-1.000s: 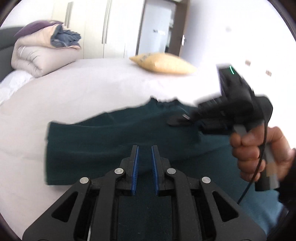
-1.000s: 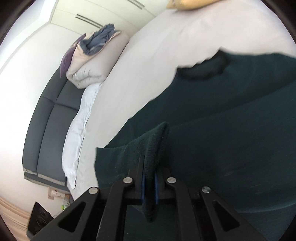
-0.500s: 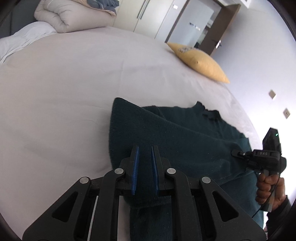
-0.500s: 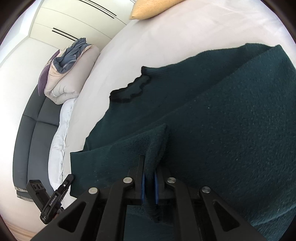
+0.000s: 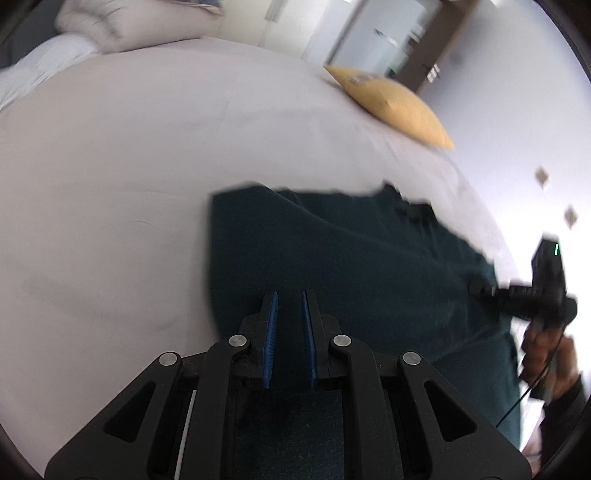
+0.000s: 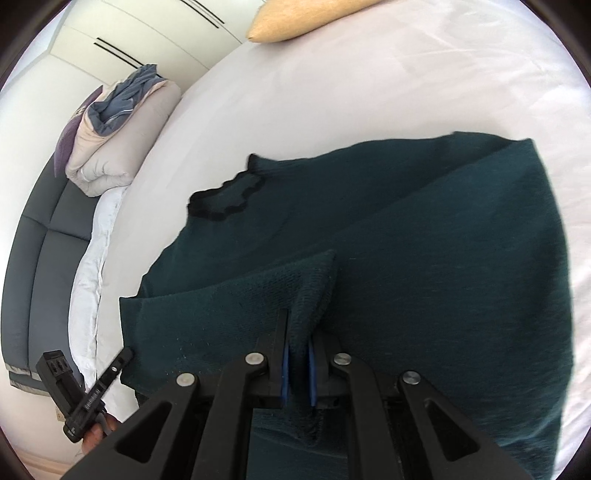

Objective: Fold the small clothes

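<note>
The sweater (image 6: 424,240) has been spread flatter, right gripper (image 6: 297,332) pinching its fold, left gripper (image 5: 288,306) narrowly parted above.

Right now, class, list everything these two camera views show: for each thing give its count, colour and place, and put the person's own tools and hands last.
Sweater: one, dark green, spread on the bed, partly folded.
Bed sheet: one, pale, under the sweater.
Cushion: one, yellow, far edge of the bed.
Folded duvet: one pile, beige with blue and purple, at the bed's head.
Headboard: one, dark grey, padded.
Wardrobe: white doors, behind the bed.
Left gripper: black, blue pads, open over the sweater.
Right gripper: black, shut on a sweater fold.
Right hand: one, holding the right gripper's handle.
</note>
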{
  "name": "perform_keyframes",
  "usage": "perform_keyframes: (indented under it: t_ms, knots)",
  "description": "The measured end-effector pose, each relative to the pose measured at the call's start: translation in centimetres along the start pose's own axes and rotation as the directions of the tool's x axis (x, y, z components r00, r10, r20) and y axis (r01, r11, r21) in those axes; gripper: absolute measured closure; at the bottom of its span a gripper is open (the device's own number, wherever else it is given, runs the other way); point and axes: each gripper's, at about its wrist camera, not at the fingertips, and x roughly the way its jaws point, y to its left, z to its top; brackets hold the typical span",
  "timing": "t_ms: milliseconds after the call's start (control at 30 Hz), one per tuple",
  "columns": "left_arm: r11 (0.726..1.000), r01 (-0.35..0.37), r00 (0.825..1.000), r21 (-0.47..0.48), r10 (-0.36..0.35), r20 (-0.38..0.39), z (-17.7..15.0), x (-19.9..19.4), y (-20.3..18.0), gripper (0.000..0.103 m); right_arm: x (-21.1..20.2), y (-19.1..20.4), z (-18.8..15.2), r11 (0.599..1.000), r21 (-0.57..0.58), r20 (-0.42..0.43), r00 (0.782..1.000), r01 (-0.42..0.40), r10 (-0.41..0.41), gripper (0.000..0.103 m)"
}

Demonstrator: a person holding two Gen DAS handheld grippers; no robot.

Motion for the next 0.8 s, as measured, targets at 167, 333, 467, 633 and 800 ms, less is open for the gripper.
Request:
perform_keyframes:
  t_ms: [167, 333, 467, 633, 800]
  knots:
    - [0.999, -0.027, 0.999, -0.029, 0.028, 0.035, 1.6, -0.9, 1.2, 0.09, 0.0, 0.0, 0.0, 1.0, -0.012, 0.007, 1.0, 0.012, -0.012, 0.094]
    - [0.999, -0.037, 0.998, 0.002, 0.037, 0.041, 3.1, -1.3, 1.4, 0.09, 0.0, 0.1, 0.0, 0.999, -0.026, 0.011, 1.0, 0.022, -0.022, 0.094]
    - [0.997, -0.05, 0.999, 0.064, 0.05, 0.0, 3.0, 0.1, 0.4, 0.09, -0.1, 0.1, 0.1, 0.999, -0.038, 0.009, 0.999, 0.032, -0.032, 0.094]
    - [0.99, -0.079, 0.996, 0.12, 0.083, -0.02, 2.2, 1.4, -0.4, 0.09, -0.2, 0.8, 0.0, 0.995, -0.072, 0.01, 0.997, 0.071, -0.071, 0.094]
    - [0.977, -0.119, 0.989, 0.175, 0.132, -0.066, 1.7, 3.3, -0.9, 0.09, -0.4, 1.1, 0.0, 0.991, -0.091, 0.015, 0.995, 0.101, -0.1, 0.094]
